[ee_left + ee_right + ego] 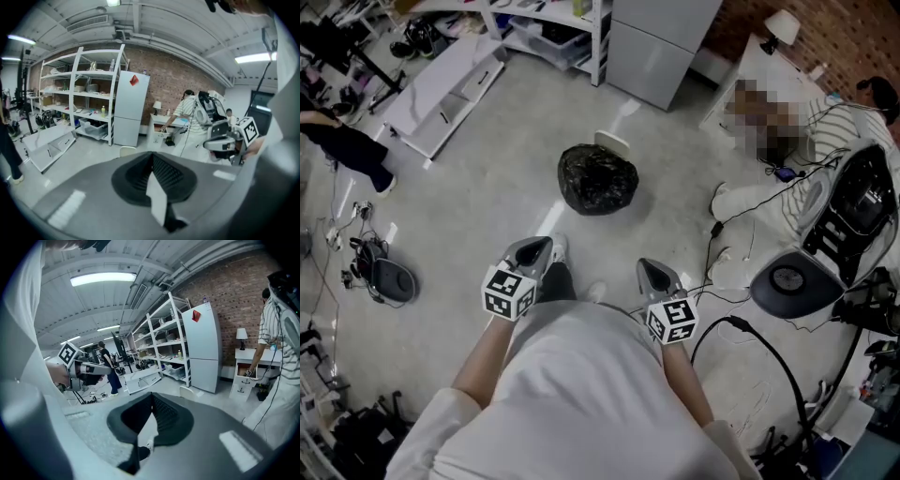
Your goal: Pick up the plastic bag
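Observation:
The black plastic bag sits knotted and bulging on the concrete floor, straight ahead of me in the head view. My left gripper and right gripper hover side by side short of it, both shut with nothing between the jaws. In the left gripper view the shut left gripper fills the lower frame and the right gripper shows at the right. The right gripper view shows the shut right gripper, with the left gripper off to the left. Neither gripper view shows the bag, which is hidden behind the jaws.
A small white panel lies just behind the bag. A grey fridge and white shelves stand beyond. A white cabinet lies at the left. At the right are a person in a striped shirt, cables and a round black base.

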Demonstrator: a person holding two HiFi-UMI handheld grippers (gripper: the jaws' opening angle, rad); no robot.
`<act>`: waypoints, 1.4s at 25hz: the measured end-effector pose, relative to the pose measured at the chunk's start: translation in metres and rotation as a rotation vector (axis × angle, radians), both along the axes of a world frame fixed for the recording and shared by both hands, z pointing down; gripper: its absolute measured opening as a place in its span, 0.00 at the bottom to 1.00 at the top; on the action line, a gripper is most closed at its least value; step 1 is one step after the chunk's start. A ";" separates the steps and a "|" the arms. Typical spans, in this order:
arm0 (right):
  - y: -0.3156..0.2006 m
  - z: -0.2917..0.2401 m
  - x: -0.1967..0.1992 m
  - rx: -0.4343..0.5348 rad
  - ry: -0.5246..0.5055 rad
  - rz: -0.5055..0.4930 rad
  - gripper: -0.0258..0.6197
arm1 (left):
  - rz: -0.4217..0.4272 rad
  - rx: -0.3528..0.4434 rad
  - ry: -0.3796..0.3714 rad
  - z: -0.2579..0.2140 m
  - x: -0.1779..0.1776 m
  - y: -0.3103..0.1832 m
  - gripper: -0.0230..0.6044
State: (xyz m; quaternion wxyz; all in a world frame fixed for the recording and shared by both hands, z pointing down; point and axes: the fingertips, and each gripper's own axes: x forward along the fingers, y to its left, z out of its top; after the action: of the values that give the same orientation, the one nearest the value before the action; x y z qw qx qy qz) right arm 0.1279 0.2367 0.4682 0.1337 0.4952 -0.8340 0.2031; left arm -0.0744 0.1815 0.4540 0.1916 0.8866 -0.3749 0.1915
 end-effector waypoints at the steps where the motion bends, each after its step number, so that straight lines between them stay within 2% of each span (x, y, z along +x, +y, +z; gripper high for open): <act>1: -0.002 0.003 0.001 -0.004 0.001 0.006 0.04 | 0.000 0.000 -0.003 0.002 0.000 -0.004 0.04; 6: -0.031 0.011 0.009 -0.022 0.013 0.048 0.04 | 0.009 -0.003 0.001 0.010 -0.001 -0.043 0.04; 12: -0.082 0.012 0.004 -0.033 0.024 0.086 0.04 | 0.070 0.005 -0.023 0.013 -0.004 -0.103 0.04; 27: -0.212 0.022 -0.046 -0.104 0.090 0.160 0.04 | 0.238 -0.007 -0.088 0.028 -0.049 -0.248 0.04; 35: -0.247 0.033 -0.062 -0.153 0.153 0.204 0.04 | 0.298 -0.065 -0.079 0.052 -0.065 -0.296 0.04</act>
State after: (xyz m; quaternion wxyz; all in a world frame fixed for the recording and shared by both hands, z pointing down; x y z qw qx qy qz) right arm 0.0662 -0.0105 0.5013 0.2130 0.5797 -0.7488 0.2404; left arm -0.1398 -0.1145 0.5057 0.1748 0.9175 -0.2401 0.2646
